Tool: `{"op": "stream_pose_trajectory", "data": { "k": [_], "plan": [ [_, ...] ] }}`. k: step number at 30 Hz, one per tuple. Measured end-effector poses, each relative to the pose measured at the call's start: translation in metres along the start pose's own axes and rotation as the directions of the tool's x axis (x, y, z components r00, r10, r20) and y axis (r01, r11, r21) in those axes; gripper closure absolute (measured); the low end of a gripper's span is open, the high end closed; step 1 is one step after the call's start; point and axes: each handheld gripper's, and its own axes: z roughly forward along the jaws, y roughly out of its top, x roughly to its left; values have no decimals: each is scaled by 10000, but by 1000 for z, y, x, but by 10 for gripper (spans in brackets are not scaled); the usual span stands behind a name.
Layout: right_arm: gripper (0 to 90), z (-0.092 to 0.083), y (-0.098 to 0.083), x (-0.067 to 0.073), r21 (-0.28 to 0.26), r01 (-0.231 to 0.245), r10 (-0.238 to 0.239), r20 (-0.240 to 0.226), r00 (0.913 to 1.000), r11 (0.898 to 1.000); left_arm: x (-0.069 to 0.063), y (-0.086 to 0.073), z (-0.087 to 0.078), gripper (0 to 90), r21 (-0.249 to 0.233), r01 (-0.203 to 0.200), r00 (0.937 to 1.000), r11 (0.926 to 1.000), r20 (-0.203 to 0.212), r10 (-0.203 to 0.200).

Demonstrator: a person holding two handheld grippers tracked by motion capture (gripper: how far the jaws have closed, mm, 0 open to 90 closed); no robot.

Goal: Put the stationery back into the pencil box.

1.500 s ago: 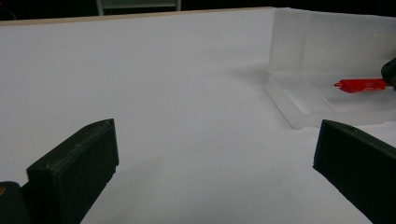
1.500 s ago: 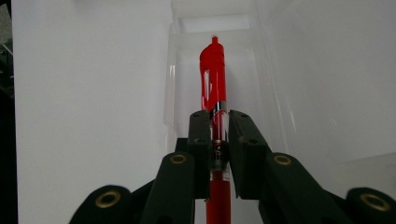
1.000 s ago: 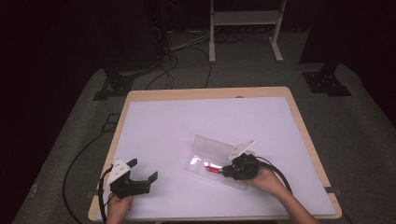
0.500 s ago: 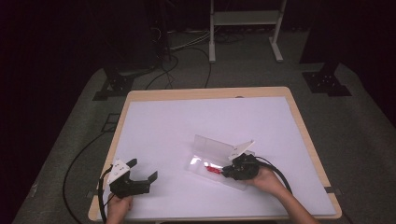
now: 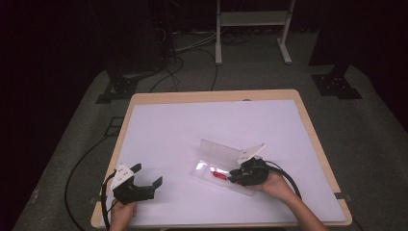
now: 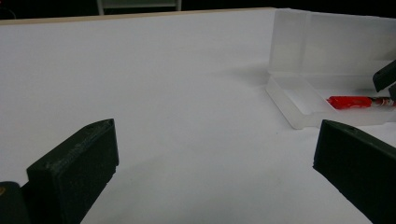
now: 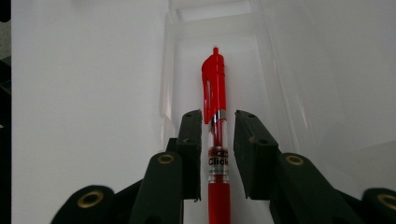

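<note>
A red click pen (image 5: 220, 174) (image 7: 214, 84) lies lengthwise in the tray of a clear plastic box (image 5: 222, 153) whose lid stands up open. My right gripper (image 5: 233, 177) (image 7: 218, 116) reaches into the tray along the pen. Its jaws have just been opening and now straddle the pen's clear barrel with a gap on one side, so they no longer press it. My left gripper (image 5: 148, 174) (image 6: 215, 154) rests near the table's front left with its jaws wide open and nothing between them. From there the box (image 6: 299, 46) and pen (image 6: 350, 101) lie off to its right.
The white table top (image 5: 192, 125) has a wooden rim. Beyond the table's far edge are grey carpet, cables and a white metal stand (image 5: 250, 19). A black cable (image 5: 288, 180) trails from the right gripper.
</note>
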Motion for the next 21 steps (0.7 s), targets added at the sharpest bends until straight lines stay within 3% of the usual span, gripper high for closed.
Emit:
{"op": "stream_pose_trajectory", "data": {
  "k": [6, 21],
  "plan": [
    [639, -15, -1, 2, -369, -15, 7, -222, 9998, 9993, 0, 0, 0, 0, -6, -22, 10000, 10000, -20, 22],
    [515, -44, -13, 1, -573, -260, 263, 47, 9996, 9980, -1, 0, 1, 0, 32, -27, 10000, 10000, -19, 27]
  ]
}}
